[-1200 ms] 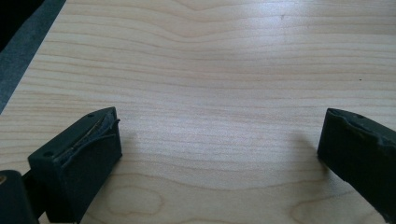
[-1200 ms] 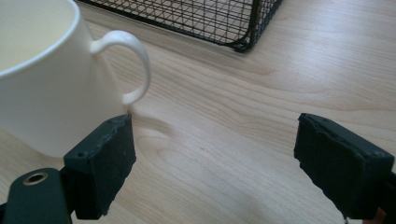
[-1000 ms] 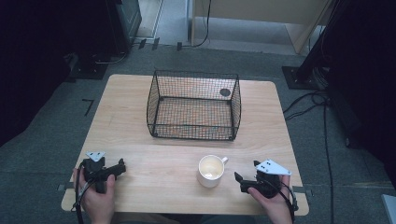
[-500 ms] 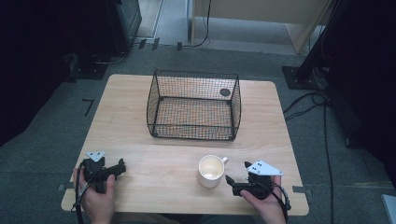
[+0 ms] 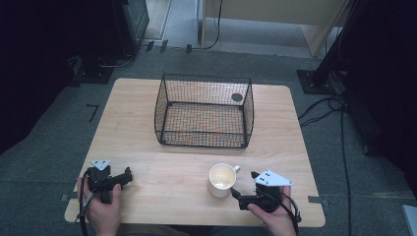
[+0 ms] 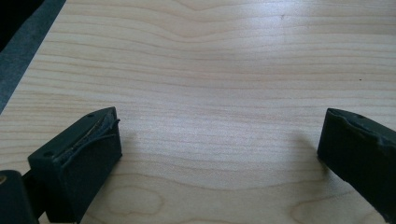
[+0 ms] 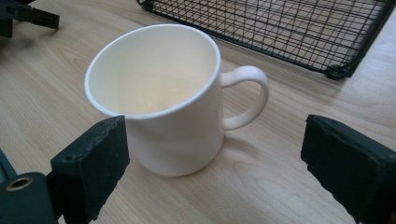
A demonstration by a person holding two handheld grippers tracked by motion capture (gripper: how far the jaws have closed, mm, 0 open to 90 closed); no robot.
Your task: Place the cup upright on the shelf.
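A white mug (image 5: pixel 222 178) stands upright and empty on the wooden table (image 5: pixel 162 167), near the front edge and right of centre. Its handle points toward the back right. My right gripper (image 5: pixel 244 183) is just right of the mug and open. In the right gripper view the mug (image 7: pixel 154 93) sits close ahead, its body nearer the left jaw, and the right gripper (image 7: pixel 212 140) touches nothing. My left gripper (image 5: pixel 125 178) rests at the front left, open. In the left gripper view the left gripper (image 6: pixel 219 130) has bare wood between its jaws.
A black wire basket (image 5: pixel 204 110) stands at the back middle of the table, with a small dark round thing (image 5: pixel 237 97) at its back right corner. The basket (image 7: pixel 289 28) lies just beyond the mug. Cables (image 5: pixel 339 123) run over the floor to the right.
My right gripper has moved left, close up to the mug. The left gripper and the mug have stayed put.
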